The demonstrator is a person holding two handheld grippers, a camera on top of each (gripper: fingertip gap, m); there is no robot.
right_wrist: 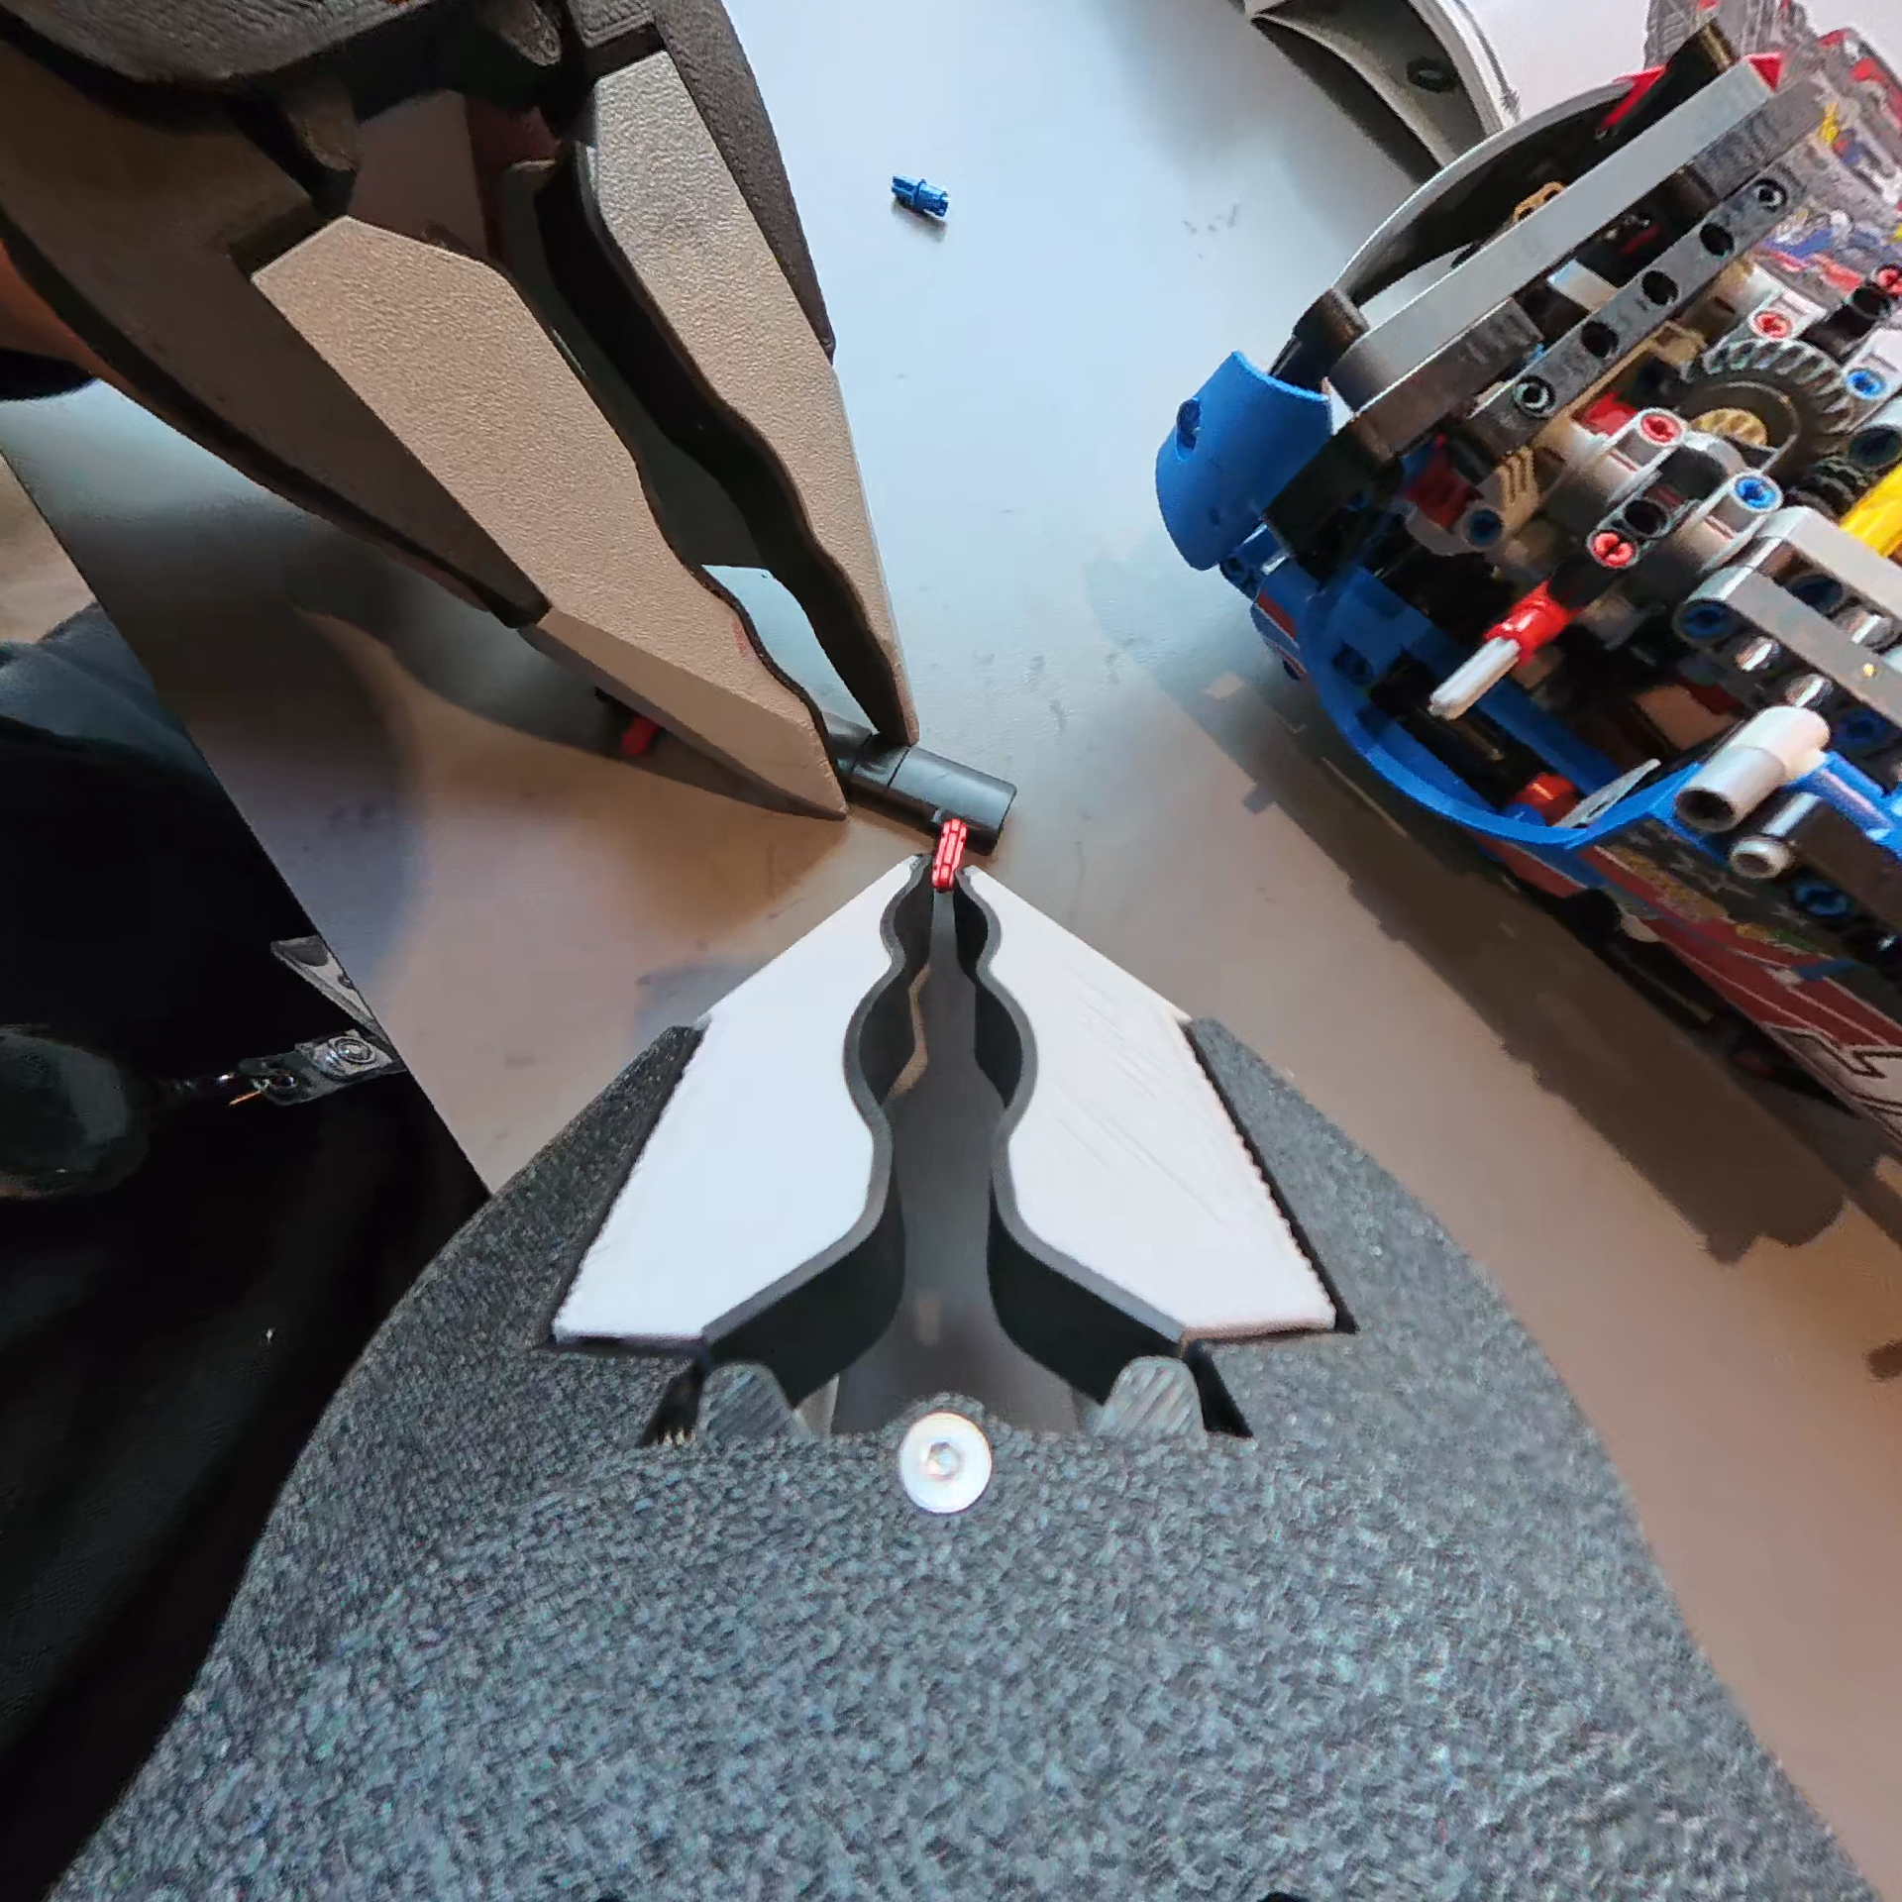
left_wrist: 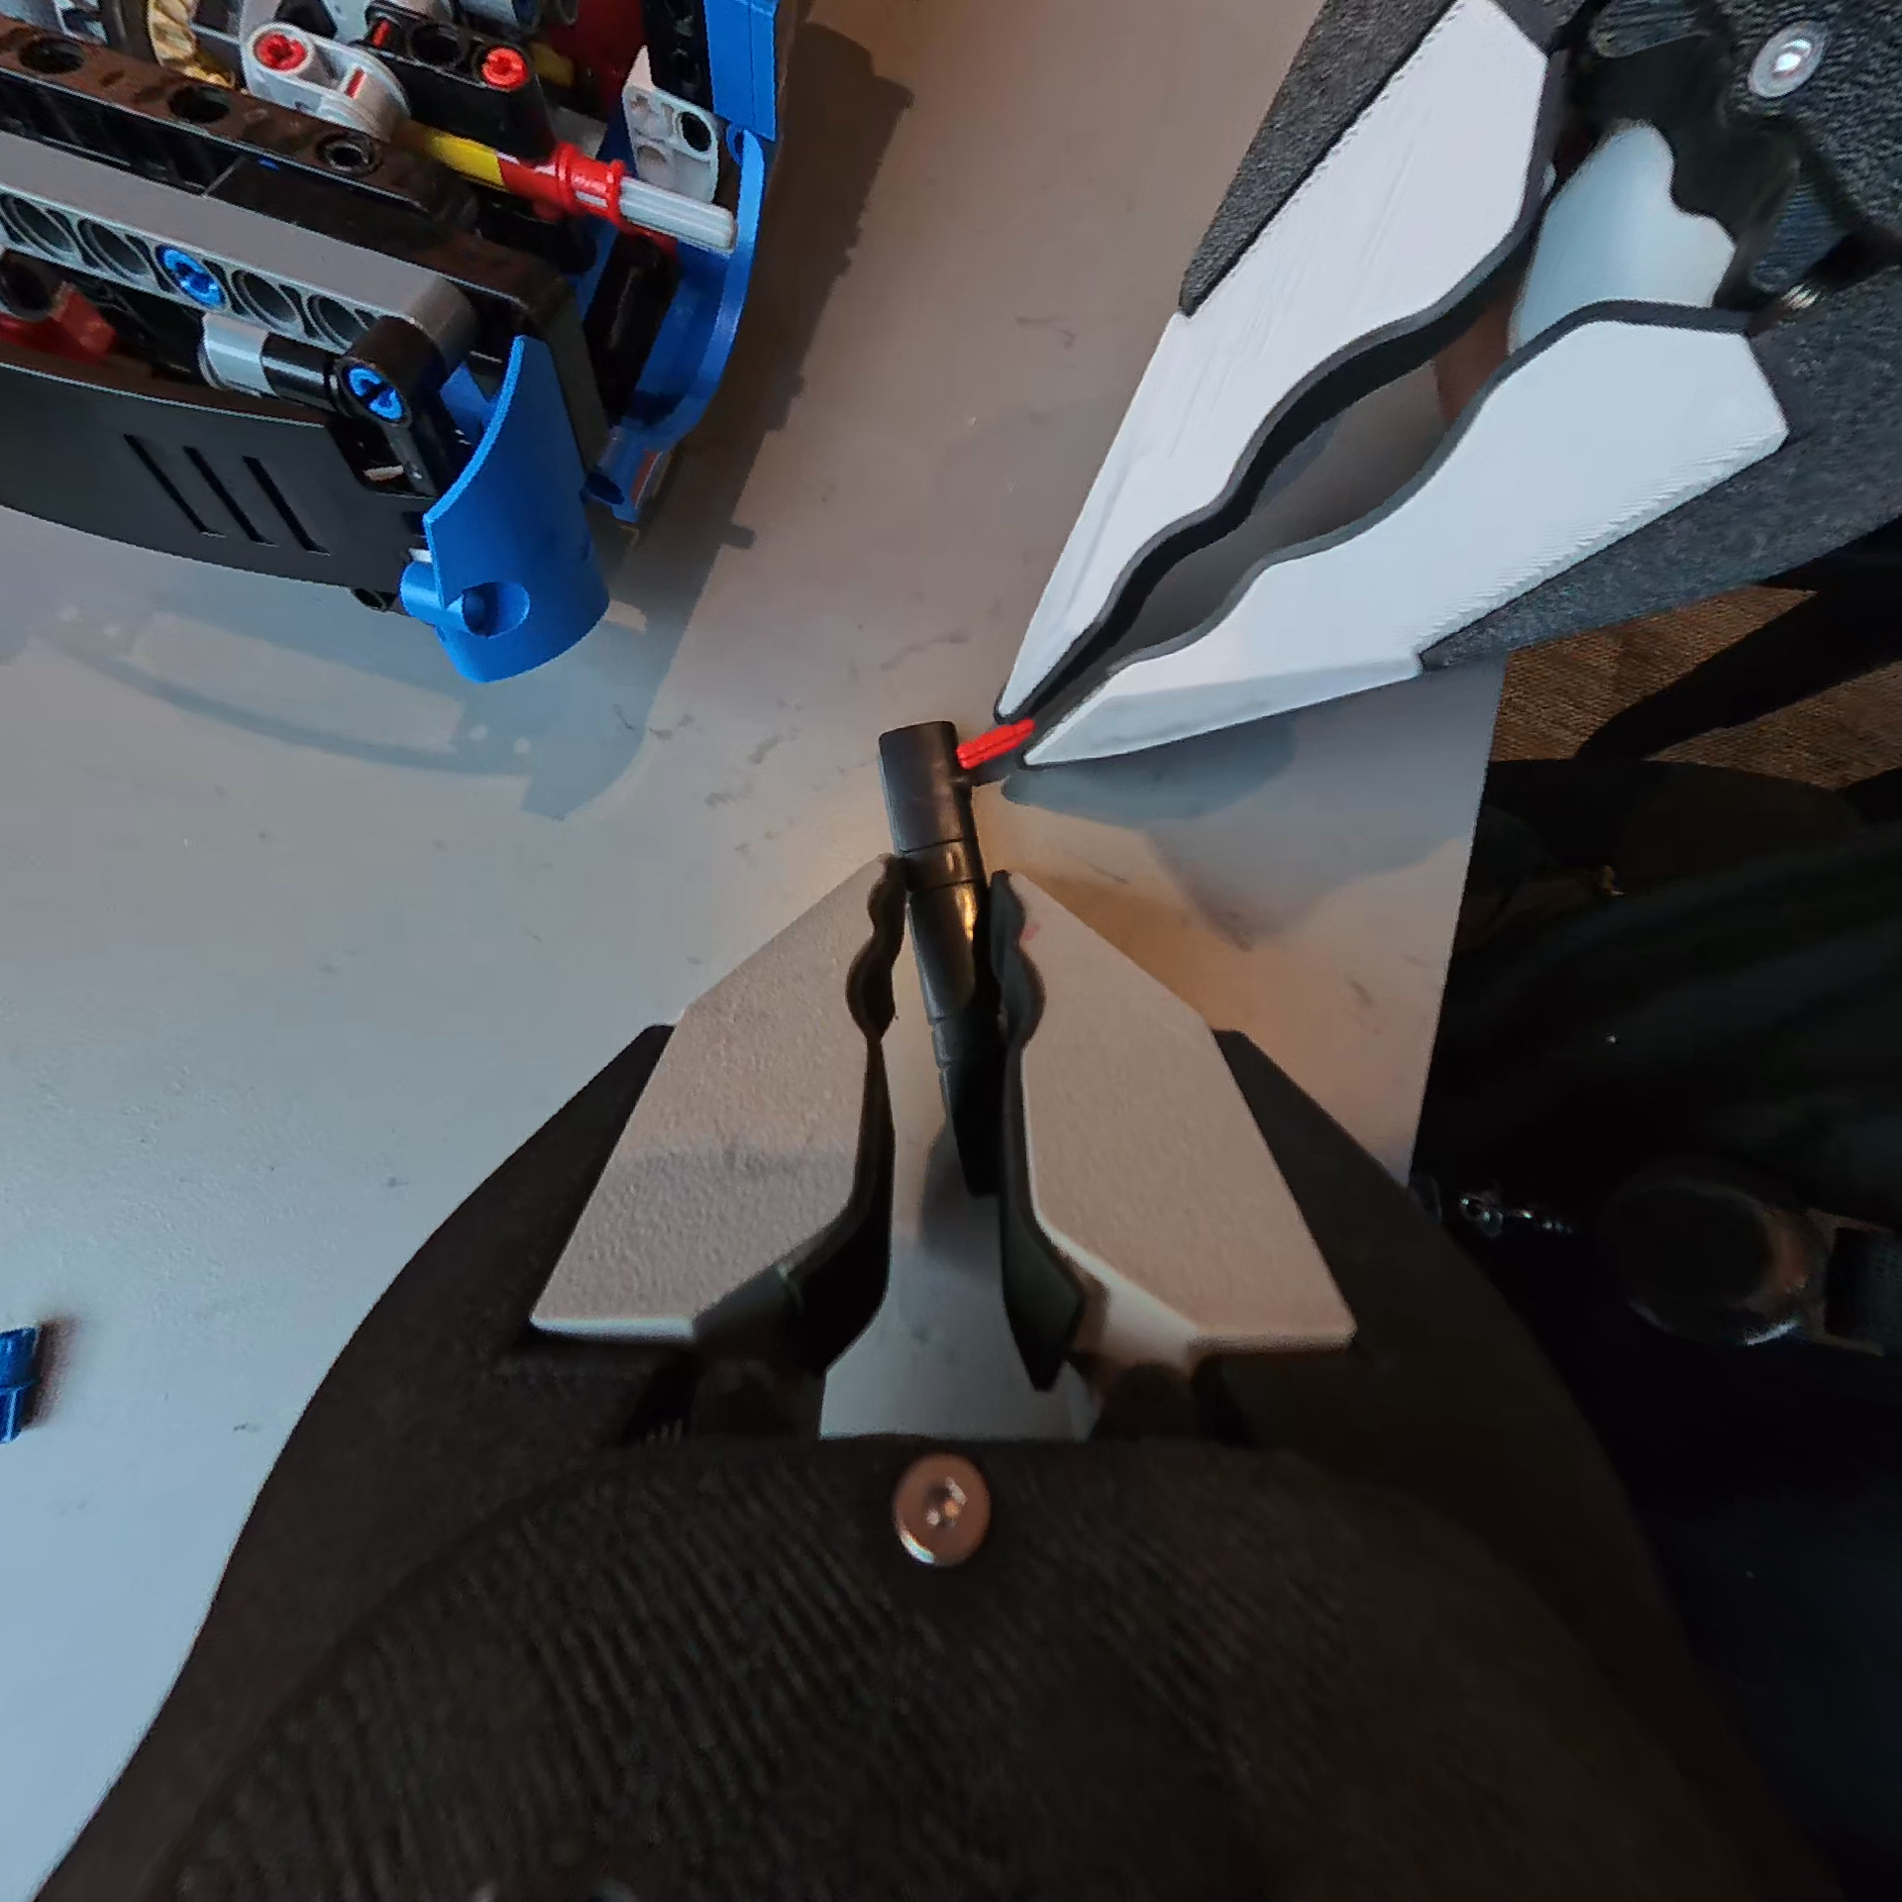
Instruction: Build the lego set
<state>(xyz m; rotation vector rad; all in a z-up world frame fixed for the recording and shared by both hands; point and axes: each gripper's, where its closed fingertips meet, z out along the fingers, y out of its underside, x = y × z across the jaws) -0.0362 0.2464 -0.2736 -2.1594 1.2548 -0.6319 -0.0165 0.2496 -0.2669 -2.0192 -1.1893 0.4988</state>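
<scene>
At frame centre in the left wrist view, the left gripper has its jaws closed on a black connector piece. The right gripper pinches a red pin whose tip meets the connector's side, just above the tabletop. The partly built lego car sits at right in the right wrist view, and a loose blue pin at upper centre.

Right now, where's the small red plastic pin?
The small red plastic pin is pinched in the right gripper, its far end at the side hole of the black tube connector held by the left gripper.
</scene>
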